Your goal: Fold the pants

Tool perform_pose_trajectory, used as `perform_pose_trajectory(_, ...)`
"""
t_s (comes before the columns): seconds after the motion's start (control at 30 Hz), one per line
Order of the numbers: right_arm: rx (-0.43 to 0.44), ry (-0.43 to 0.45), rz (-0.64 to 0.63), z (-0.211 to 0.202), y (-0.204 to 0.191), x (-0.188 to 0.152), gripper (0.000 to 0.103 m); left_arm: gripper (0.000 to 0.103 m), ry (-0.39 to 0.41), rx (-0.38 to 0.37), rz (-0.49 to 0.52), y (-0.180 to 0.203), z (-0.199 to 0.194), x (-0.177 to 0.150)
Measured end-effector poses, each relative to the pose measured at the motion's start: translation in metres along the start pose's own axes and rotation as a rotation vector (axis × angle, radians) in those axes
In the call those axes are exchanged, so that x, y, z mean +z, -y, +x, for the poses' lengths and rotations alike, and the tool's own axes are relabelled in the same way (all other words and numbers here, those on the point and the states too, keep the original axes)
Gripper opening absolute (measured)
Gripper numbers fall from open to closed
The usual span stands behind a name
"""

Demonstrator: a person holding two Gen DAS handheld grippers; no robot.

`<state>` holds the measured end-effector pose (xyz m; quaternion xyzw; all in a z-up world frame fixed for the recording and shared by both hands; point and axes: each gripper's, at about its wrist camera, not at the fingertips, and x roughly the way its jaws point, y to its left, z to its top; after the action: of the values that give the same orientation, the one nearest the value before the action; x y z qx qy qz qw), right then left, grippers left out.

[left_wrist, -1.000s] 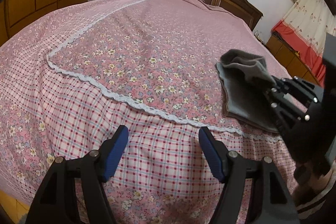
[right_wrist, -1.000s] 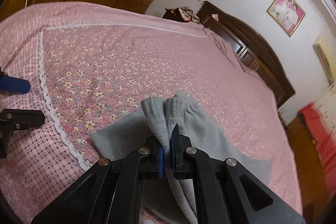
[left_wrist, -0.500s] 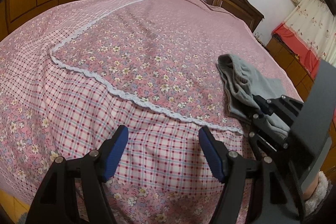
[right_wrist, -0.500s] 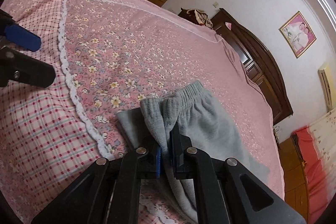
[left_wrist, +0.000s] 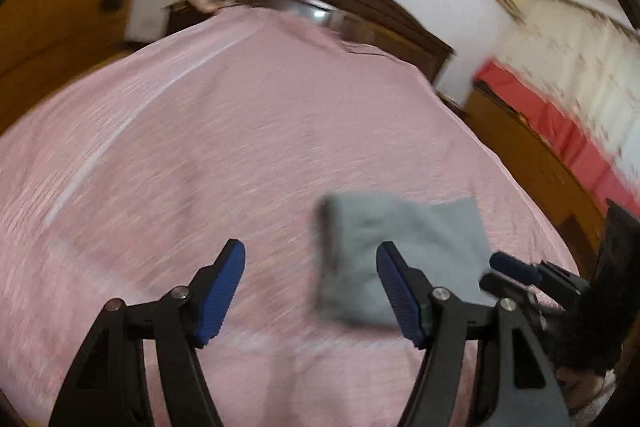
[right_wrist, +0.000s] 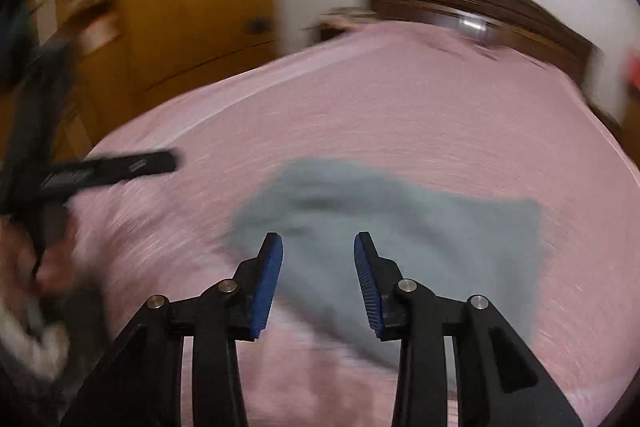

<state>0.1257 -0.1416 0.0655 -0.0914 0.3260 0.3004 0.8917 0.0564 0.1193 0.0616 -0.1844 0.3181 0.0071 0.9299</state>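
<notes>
Blurrily, folded grey pants lie flat on the pink bed, just beyond the spread, empty right claw; left claw also spread.

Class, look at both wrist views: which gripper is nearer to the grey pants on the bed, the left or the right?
Right. The right gripper hangs open directly over the grey pants. The left gripper is open too, off to their left, beside their edge.

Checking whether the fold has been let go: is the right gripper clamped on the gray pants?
No, the right gripper has its blue pads spread apart, with the pants lying loose on the bed.
</notes>
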Motion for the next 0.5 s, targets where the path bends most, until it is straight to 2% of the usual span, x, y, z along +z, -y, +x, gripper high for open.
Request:
perform_pose_trajectory(0.03,-0.021,-0.002,0.067,0.001,0.015,0.001,0.036,0.071,0.000,-0.028,0.025,0.014,0.013,0.007)
perform_pose_trajectory(0.07,-0.024,-0.006,0.181,0.005,0.038,-0.002,0.031,0.071,-0.006,-0.059,0.055,0.031,0.031,0.013)
perform_pose_trajectory(0.1,0.012,-0.012,0.257,0.012,0.055,-0.004,0.026,0.069,-0.023,-0.071,0.094,0.048,0.052,0.017)
perform_pose_trajectory(0.13,0.028,-0.032,0.289,0.021,0.067,-0.009,0.023,0.067,-0.045,-0.039,0.148,0.063,0.077,0.019)
perform_pose_trajectory(0.17,-0.012,-0.073,0.284,0.031,0.075,-0.018,0.023,0.064,-0.078,0.040,0.209,0.073,0.101,0.017)
perform_pose_trajectory(0.2,-0.110,-0.178,0.240,0.048,0.082,-0.033,0.023,0.054,-0.143,0.179,0.278,0.079,0.130,0.012)
perform_pose_trajectory(0.23,-0.147,-0.287,0.223,0.064,0.088,-0.047,0.017,0.051,-0.226,0.302,0.315,0.075,0.156,0.002)
perform_pose_trajectory(0.27,-0.117,-0.311,0.242,0.067,0.093,-0.057,0.017,0.052,-0.276,0.317,0.305,0.066,0.173,-0.007)
perform_pose_trajectory(0.3,-0.081,-0.253,0.301,0.058,0.099,-0.062,0.016,0.057,-0.246,0.318,0.304,0.064,0.173,-0.012)
perform_pose_trajectory(0.33,-0.079,-0.244,0.383,0.049,0.103,-0.063,0.016,0.058,-0.217,0.337,0.326,0.067,0.169,-0.016)
perform_pose_trajectory(0.43,-0.127,-0.196,0.507,0.035,0.099,-0.059,0.016,0.056,-0.180,0.374,0.389,0.087,0.152,-0.012)
perform_pose_trajectory(0.5,-0.125,-0.101,0.521,0.027,0.085,-0.054,0.016,0.056,-0.115,0.324,0.389,0.096,0.138,-0.004)
